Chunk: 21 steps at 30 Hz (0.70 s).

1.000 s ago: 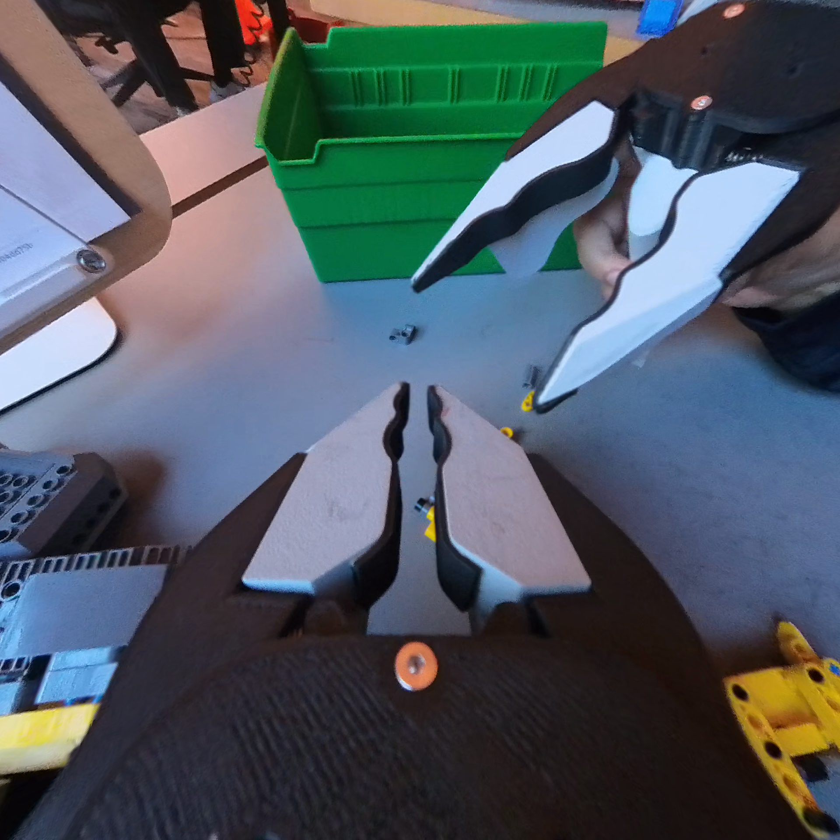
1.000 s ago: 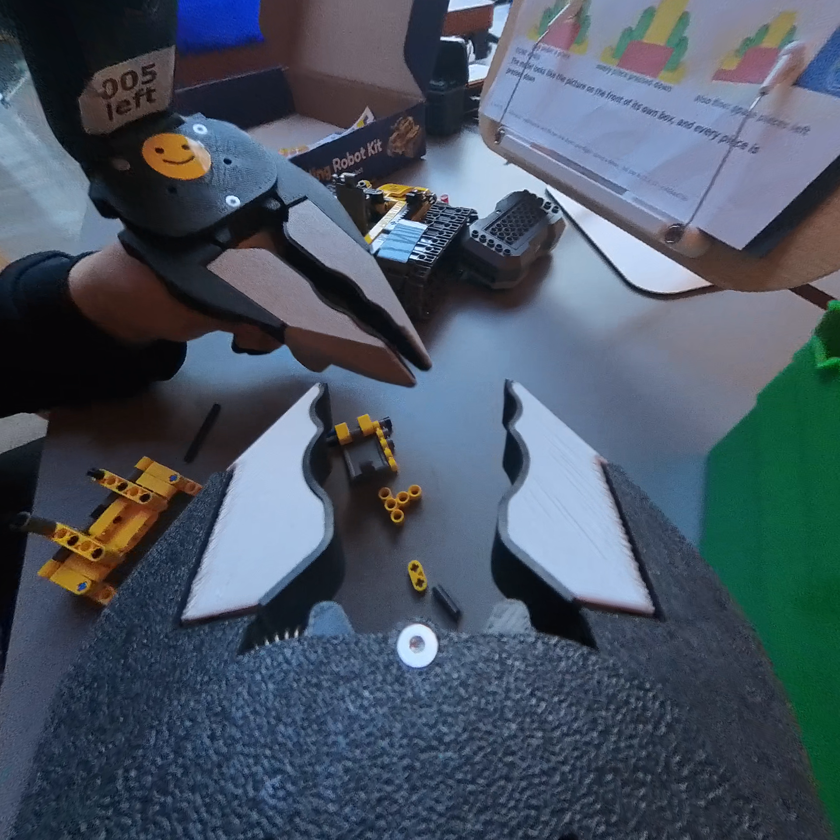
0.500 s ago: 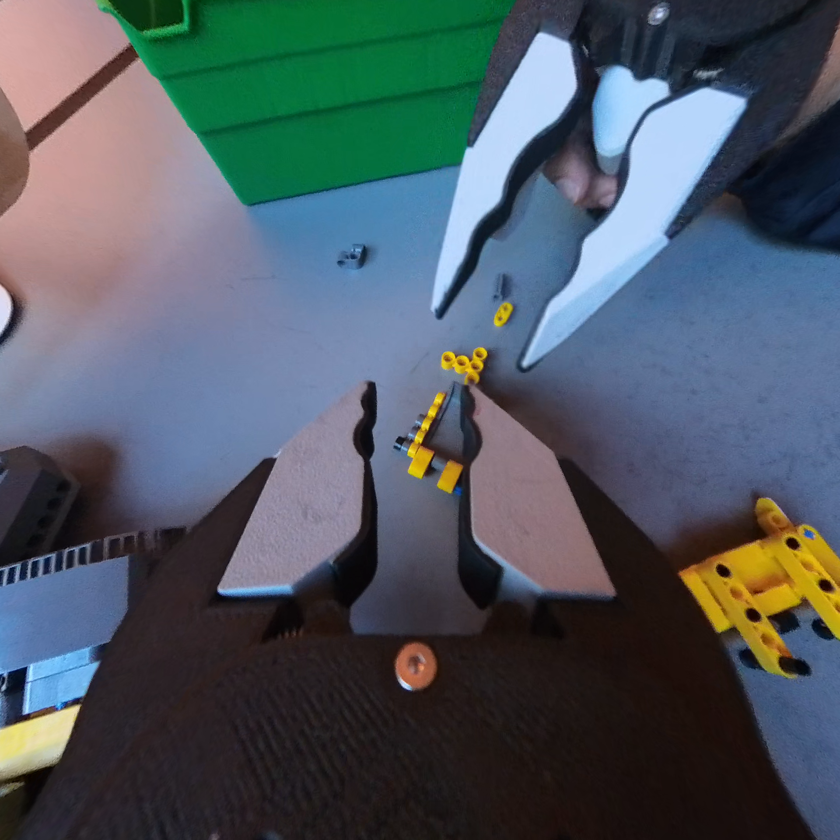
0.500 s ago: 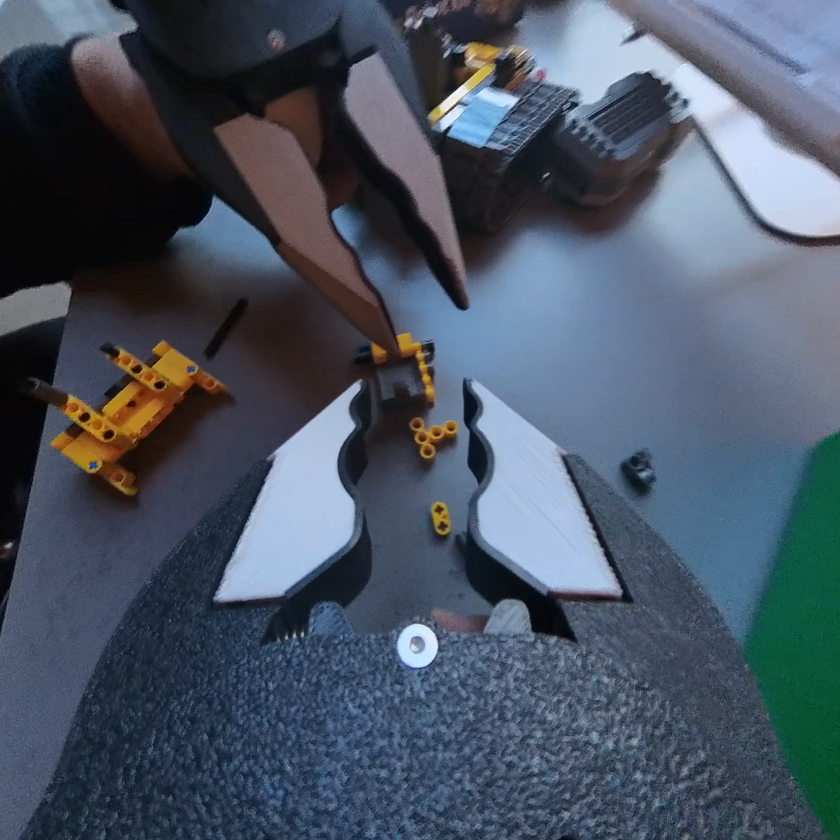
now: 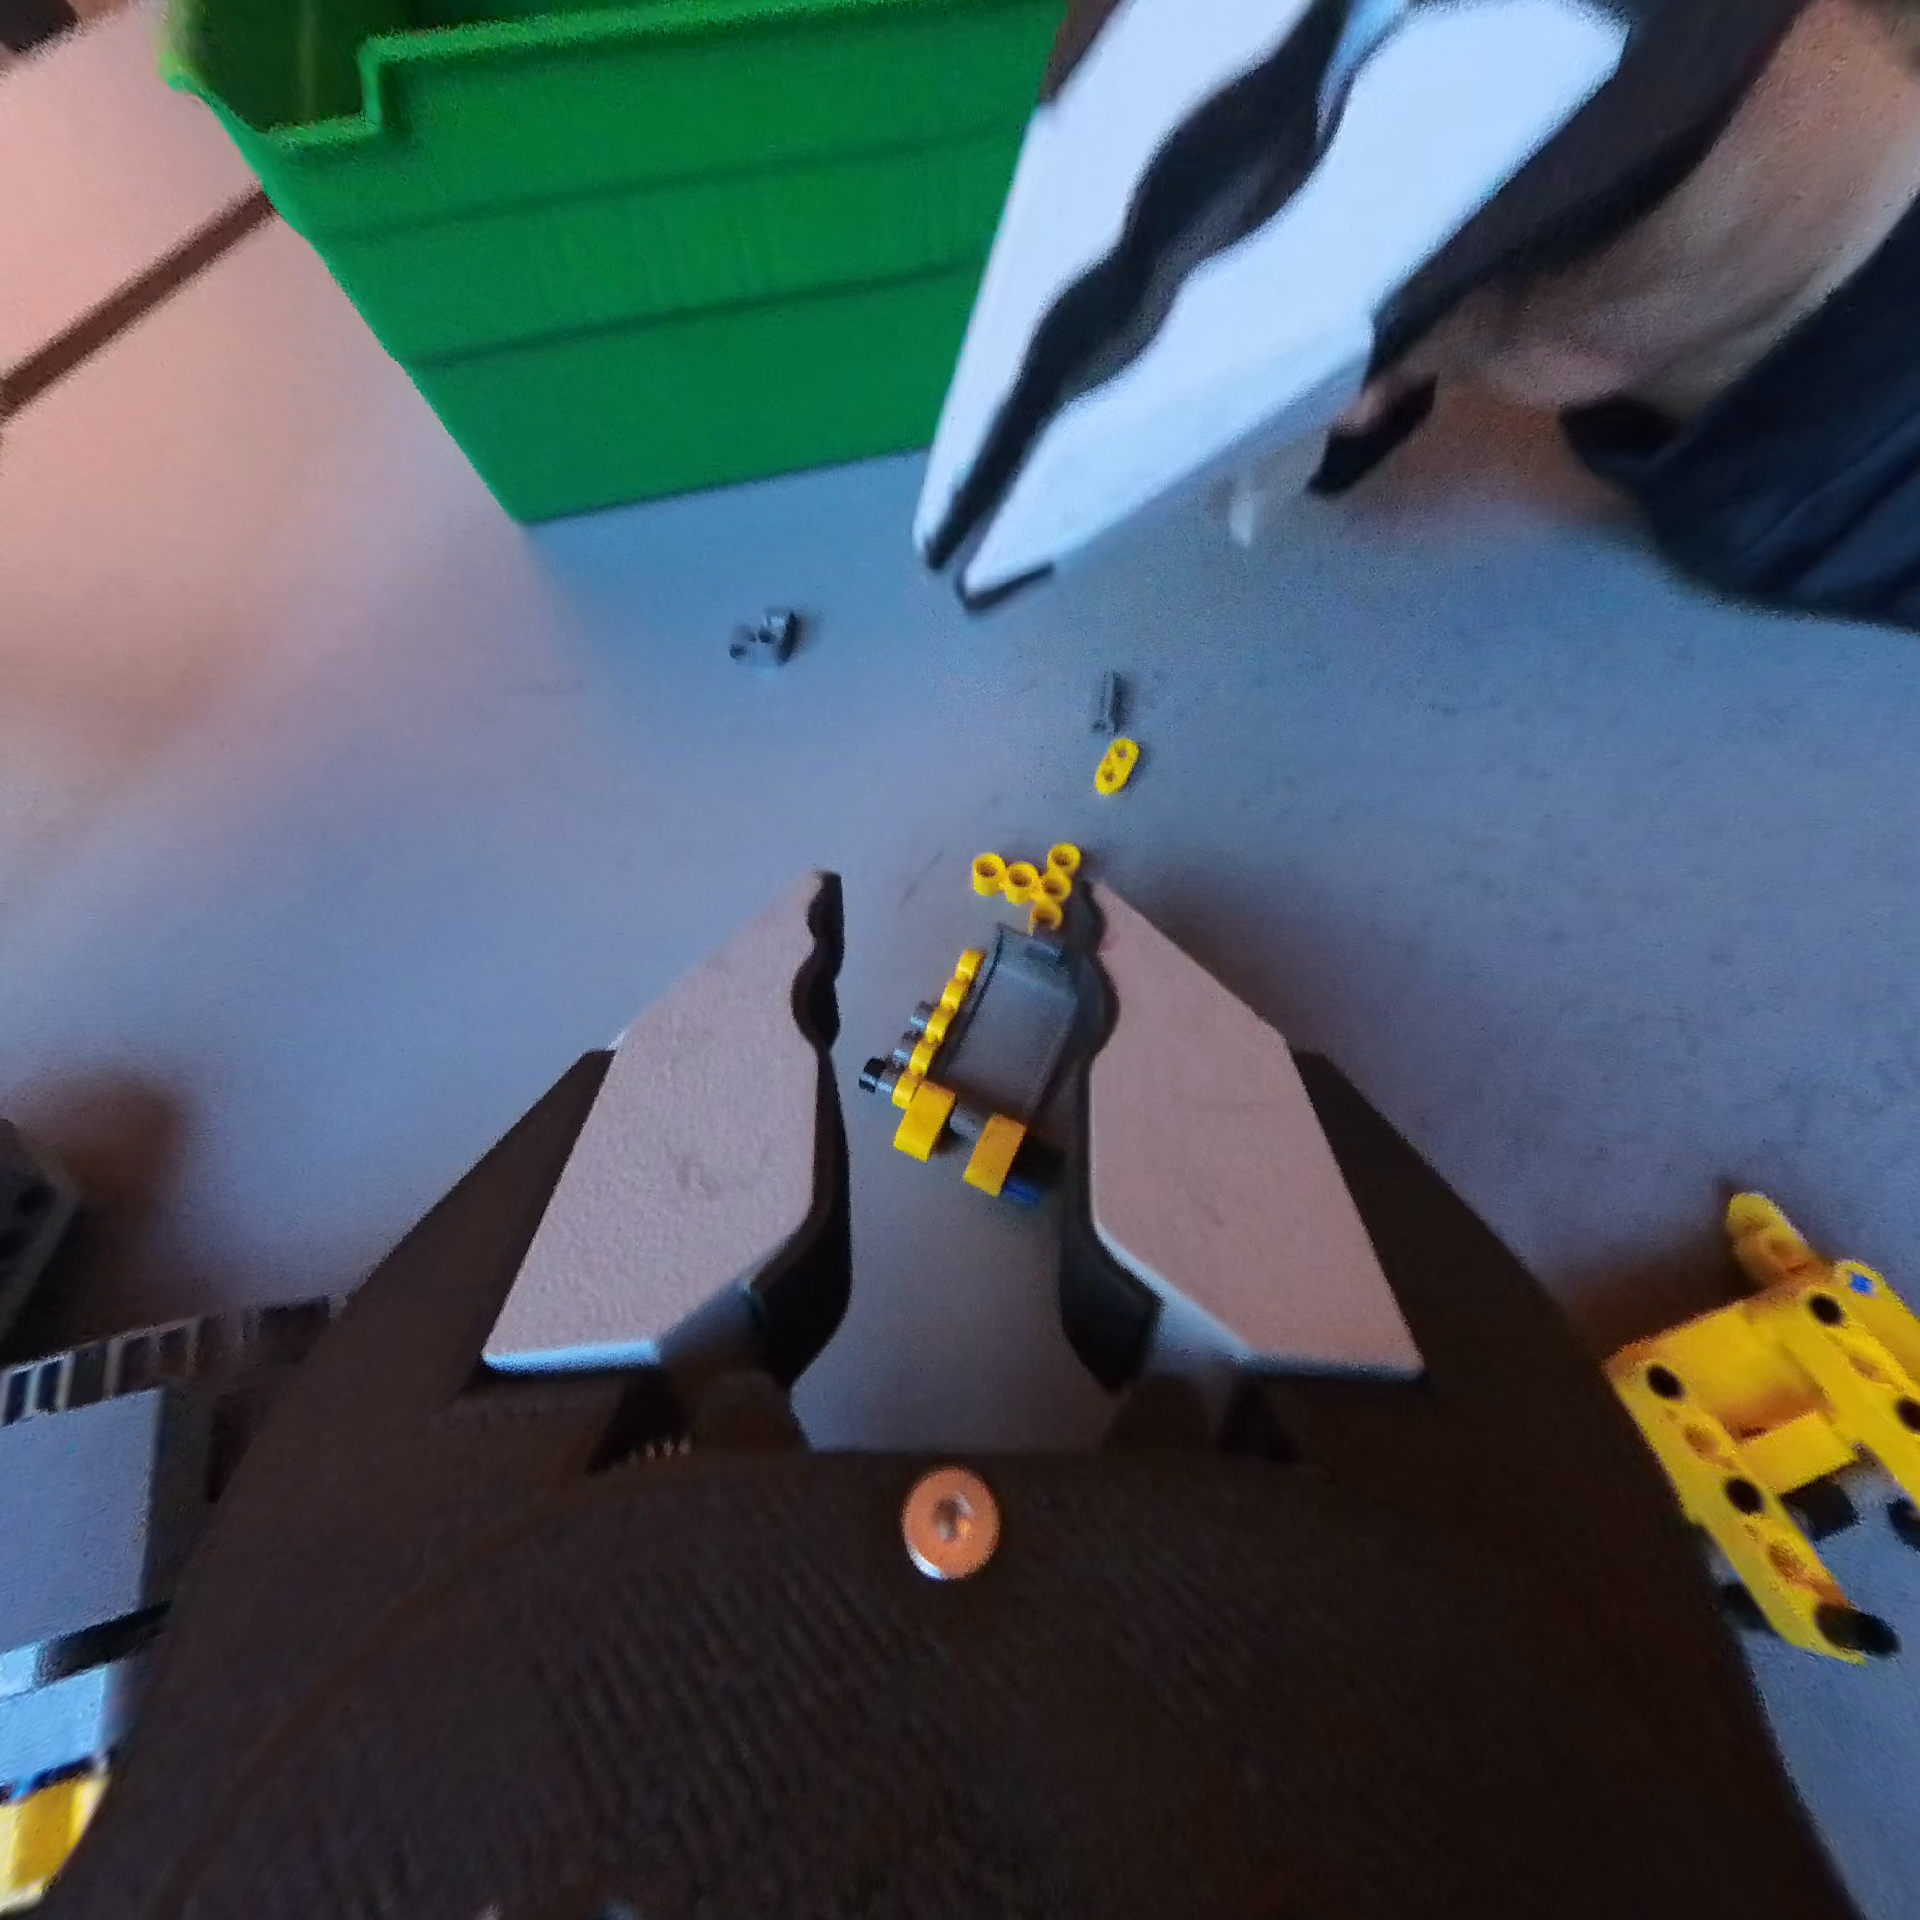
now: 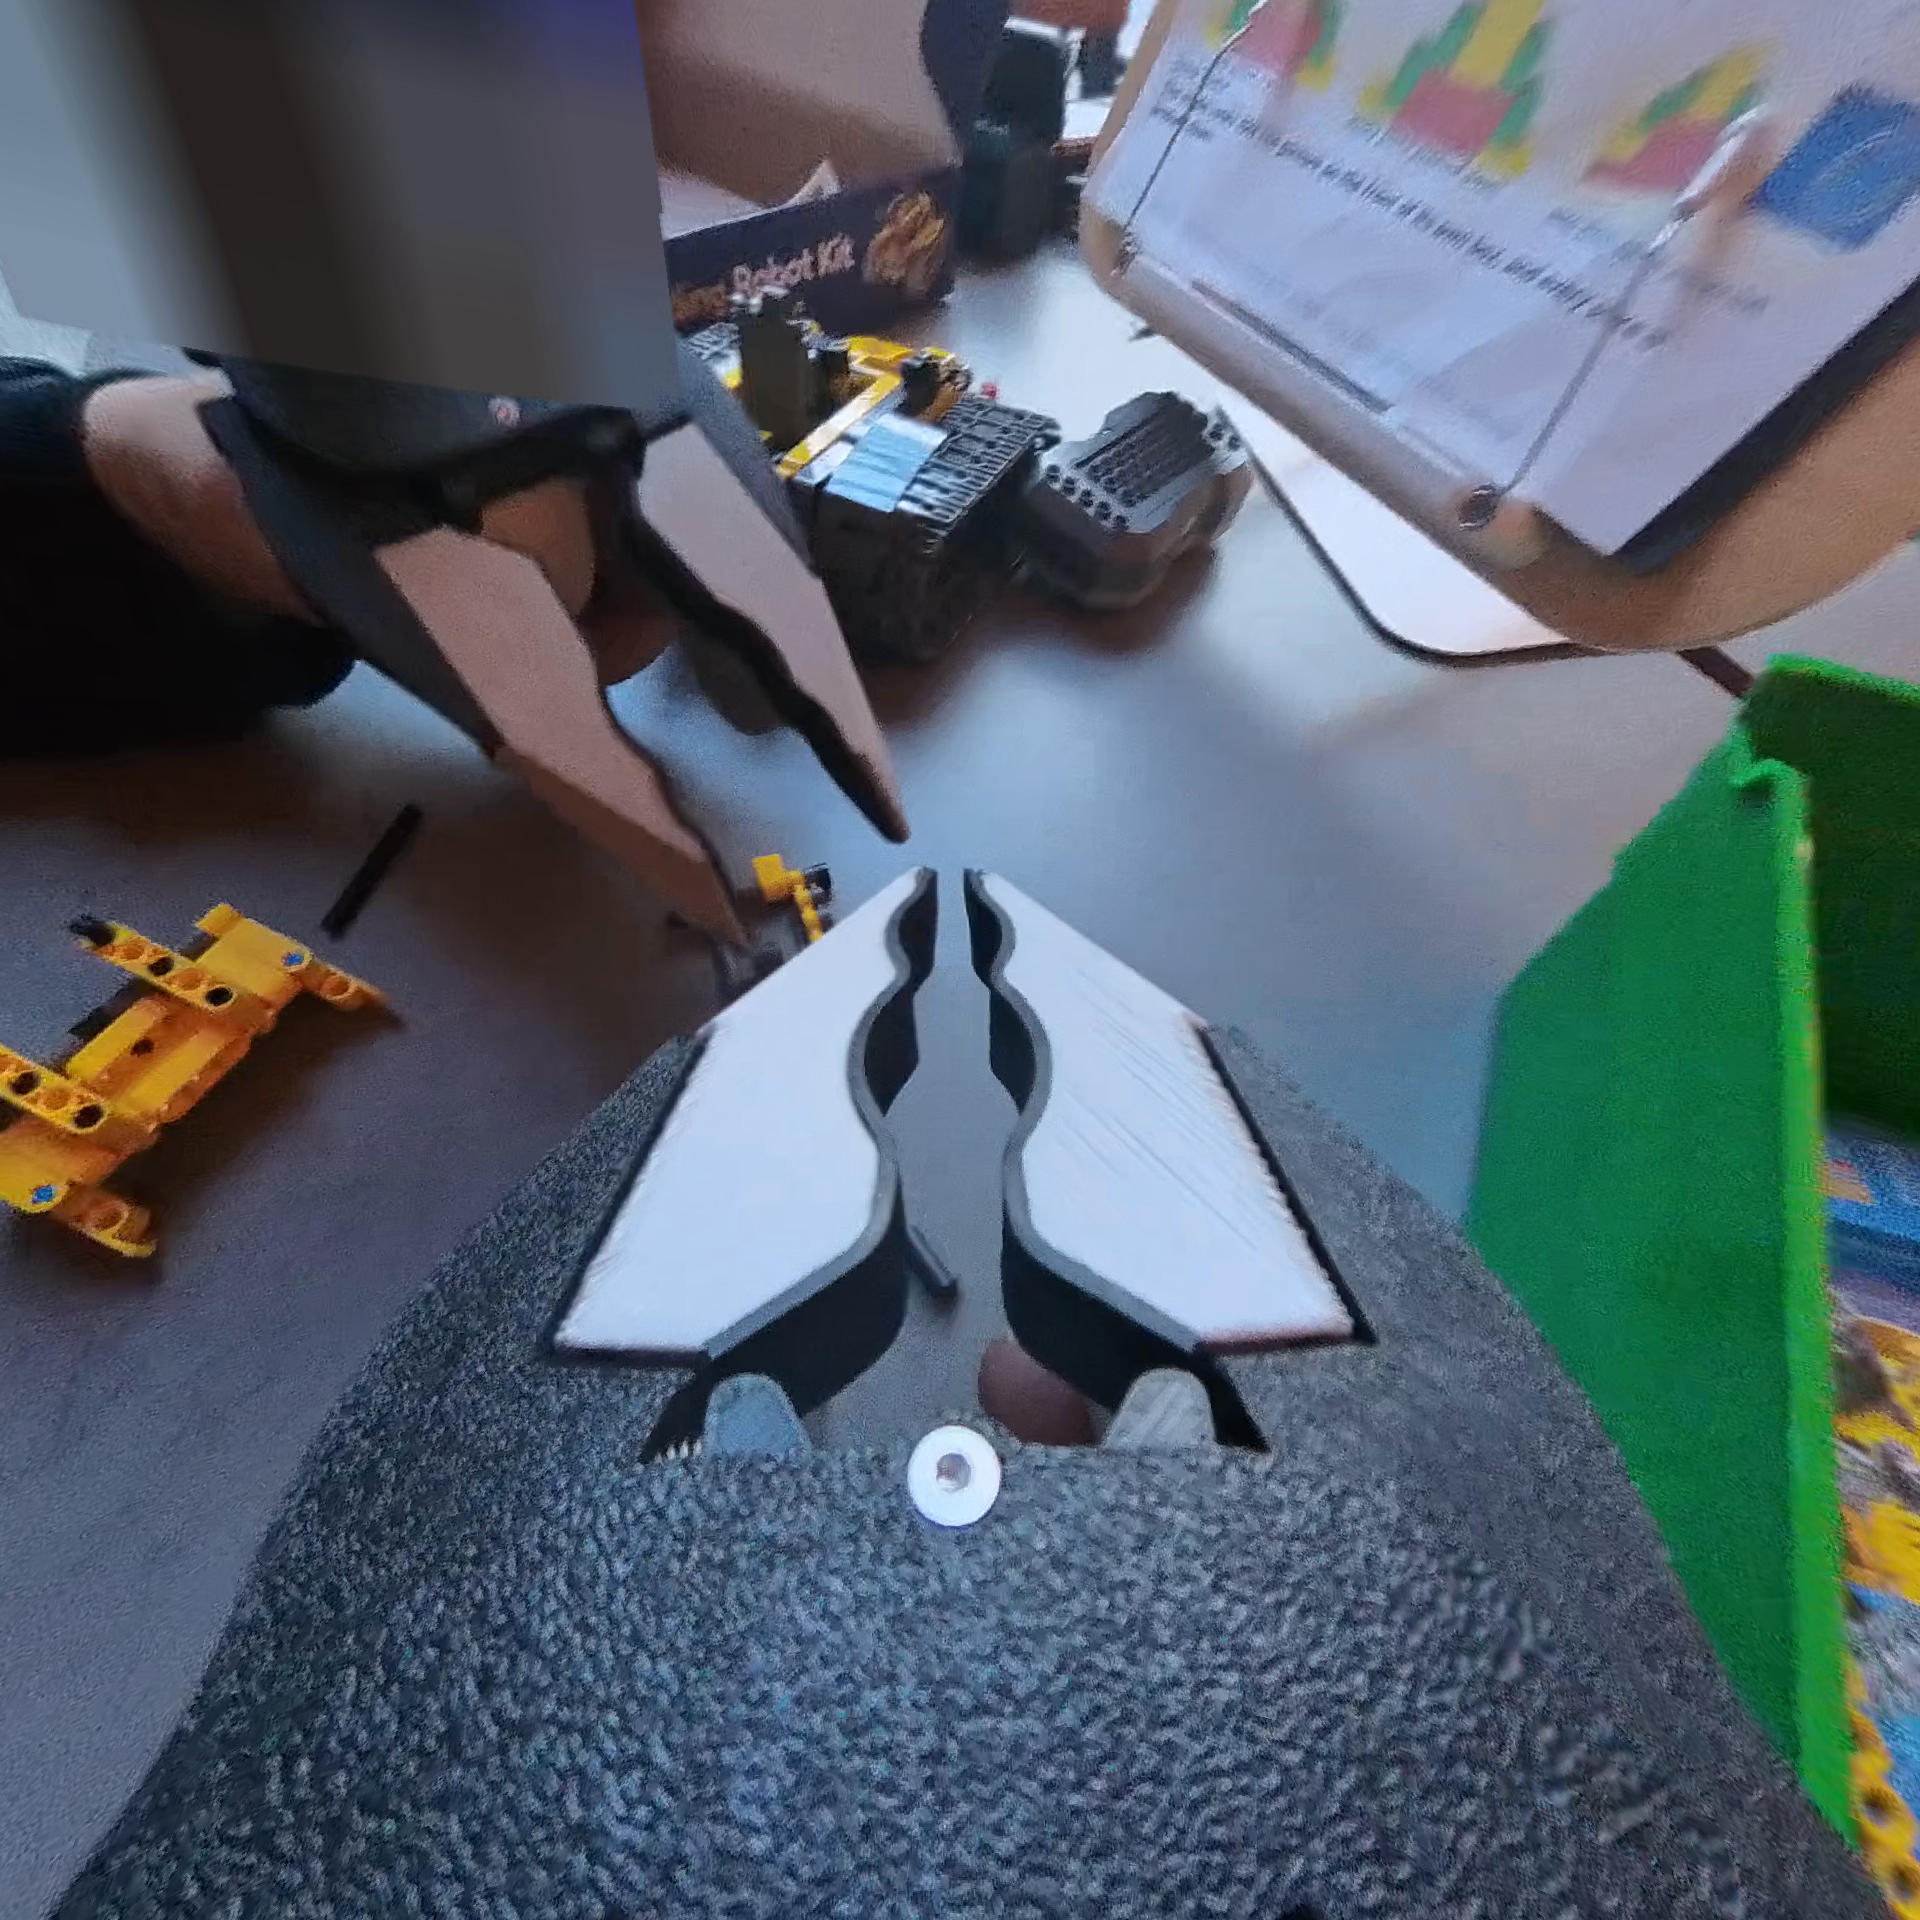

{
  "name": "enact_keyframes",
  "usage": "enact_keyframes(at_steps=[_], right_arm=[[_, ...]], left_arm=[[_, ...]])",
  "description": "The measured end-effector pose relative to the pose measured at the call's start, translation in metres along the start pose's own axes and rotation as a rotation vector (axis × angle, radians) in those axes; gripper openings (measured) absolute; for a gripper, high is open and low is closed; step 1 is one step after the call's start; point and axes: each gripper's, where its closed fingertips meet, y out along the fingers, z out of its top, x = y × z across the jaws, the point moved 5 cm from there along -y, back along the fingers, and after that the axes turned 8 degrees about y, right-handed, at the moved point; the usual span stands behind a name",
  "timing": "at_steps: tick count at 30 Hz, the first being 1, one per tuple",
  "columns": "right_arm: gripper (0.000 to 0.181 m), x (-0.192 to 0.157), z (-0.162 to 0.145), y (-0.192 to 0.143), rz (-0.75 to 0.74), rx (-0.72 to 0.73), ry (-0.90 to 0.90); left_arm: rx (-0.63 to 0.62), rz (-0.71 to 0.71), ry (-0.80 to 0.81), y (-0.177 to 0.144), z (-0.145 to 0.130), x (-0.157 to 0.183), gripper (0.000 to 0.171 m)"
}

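While our left tool (image 5: 961,899) straddles the grey-and-yellow brick piece (image 5: 982,1049), fingers apart, our right tool (image 6: 948,875) hovers at one o'clock, nearly together, empty.

Grey tabletop (image 5: 416,831) (pinkish glow at left).

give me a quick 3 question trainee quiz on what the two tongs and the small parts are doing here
1. True or false: the left tongs stand open around the small grey and yellow assembly.
2. Multiple choice: the right tongs are (A) wide open, (B) nearly shut with nothing between the tips, (C) clamped on a yellow beam.
3. Fill in: the big bin beyond the loose parts is coloured ____.

Key: 1 true; 2 B; 3 green.
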Motion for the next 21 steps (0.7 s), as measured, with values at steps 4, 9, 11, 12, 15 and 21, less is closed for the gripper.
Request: enact_keyframes(at_steps=[4,9,11,12,15,21], right_arm=[[0.004,0.008,-0.008,-0.004,-0.047,-0.063,-0.028],[0.005,0.001,-0.029,-0.017,-0.034,-0.15,-0.043],[0.004,-0.005,-0.044,-0.024,-0.041,-0.16,-0.031],[0.007,-0.008,-0.052,-0.026,-0.043,-0.174,-0.018],[0.027,-0.005,-0.064,-0.031,-0.127,-0.212,-0.007],[0.023,0.002,-0.068,-0.03,-0.085,-0.262,0.016]], left_arm=[[-0.083,-0.033,0.052,0.011,-0.012,0.008,0.051],[-0.143,-0.095,0.056,0.021,-0.021,0.014,0.047],[-0.143,-0.093,0.048,0.021,-0.021,0.013,0.045],[-0.143,-0.092,0.045,0.021,-0.021,0.013,0.041],[-0.143,-0.084,0.034,0.021,-0.022,0.011,0.028],[-0.142,-0.086,0.029,0.021,-0.022,0.011,0.028]])
